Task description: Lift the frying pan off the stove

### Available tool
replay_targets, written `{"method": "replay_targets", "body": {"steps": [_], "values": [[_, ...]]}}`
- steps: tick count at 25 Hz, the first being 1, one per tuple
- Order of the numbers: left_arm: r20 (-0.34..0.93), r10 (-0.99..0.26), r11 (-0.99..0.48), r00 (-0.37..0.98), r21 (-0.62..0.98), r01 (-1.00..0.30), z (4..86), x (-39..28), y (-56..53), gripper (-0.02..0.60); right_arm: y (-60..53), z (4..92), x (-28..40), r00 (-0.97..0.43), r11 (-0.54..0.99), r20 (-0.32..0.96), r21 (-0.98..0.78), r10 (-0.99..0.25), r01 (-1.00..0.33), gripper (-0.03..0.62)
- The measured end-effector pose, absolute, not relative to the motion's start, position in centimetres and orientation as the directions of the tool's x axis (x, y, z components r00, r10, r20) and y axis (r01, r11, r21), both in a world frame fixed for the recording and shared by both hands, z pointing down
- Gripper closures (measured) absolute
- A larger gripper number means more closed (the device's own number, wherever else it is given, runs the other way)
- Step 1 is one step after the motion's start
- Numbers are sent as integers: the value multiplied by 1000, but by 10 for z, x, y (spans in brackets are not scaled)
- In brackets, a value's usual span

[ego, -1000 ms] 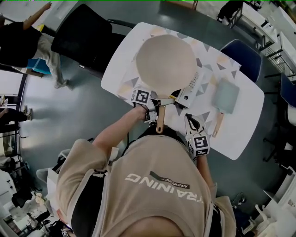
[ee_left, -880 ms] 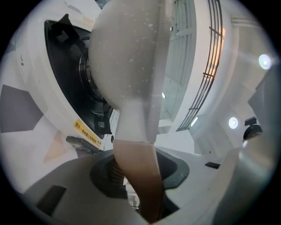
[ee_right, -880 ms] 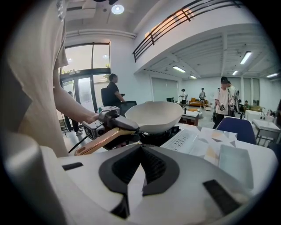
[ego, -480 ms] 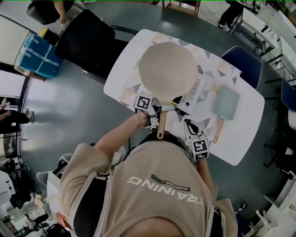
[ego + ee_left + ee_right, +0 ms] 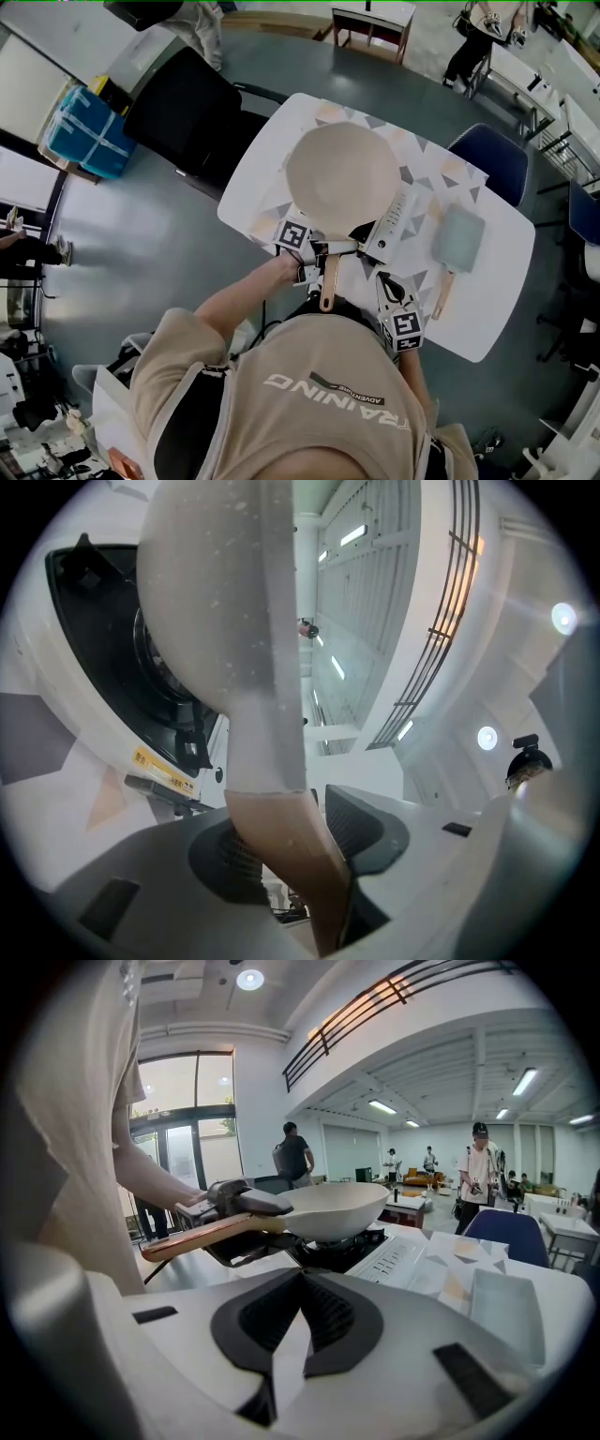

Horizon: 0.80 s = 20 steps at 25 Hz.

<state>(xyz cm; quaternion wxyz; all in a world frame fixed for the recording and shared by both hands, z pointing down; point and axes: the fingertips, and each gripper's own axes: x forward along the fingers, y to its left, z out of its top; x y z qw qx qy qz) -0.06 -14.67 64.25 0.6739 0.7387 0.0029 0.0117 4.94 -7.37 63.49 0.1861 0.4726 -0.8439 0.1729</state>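
A cream frying pan sits over the black burner of a white stove on the patterned table. Its wooden handle points toward me. My left gripper has the handle between its pads, which touch it while the jaws are opening. In the right gripper view the pan sits level just above the stove, and I cannot tell whether it rests on it. My right gripper is shut and empty by the table's near edge, to the right of the handle.
A pale green square pan with a wooden handle lies on the table right of the stove. A black chair stands at the table's left and a blue chair behind it. People stand far off.
The head view has drifted, so the table sits lower in the picture. The pan and both grippers keep their places on the table. The person at top left has left the view.
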Motion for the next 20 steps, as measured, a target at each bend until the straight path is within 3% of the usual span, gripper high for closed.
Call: {"method": "replay_targets", "body": {"steps": [20], "values": [[13,76,-199,997,980,2,590,-13,-152,387,-85,621,53,-481,491,436,-99,-761,-866,588]]}}
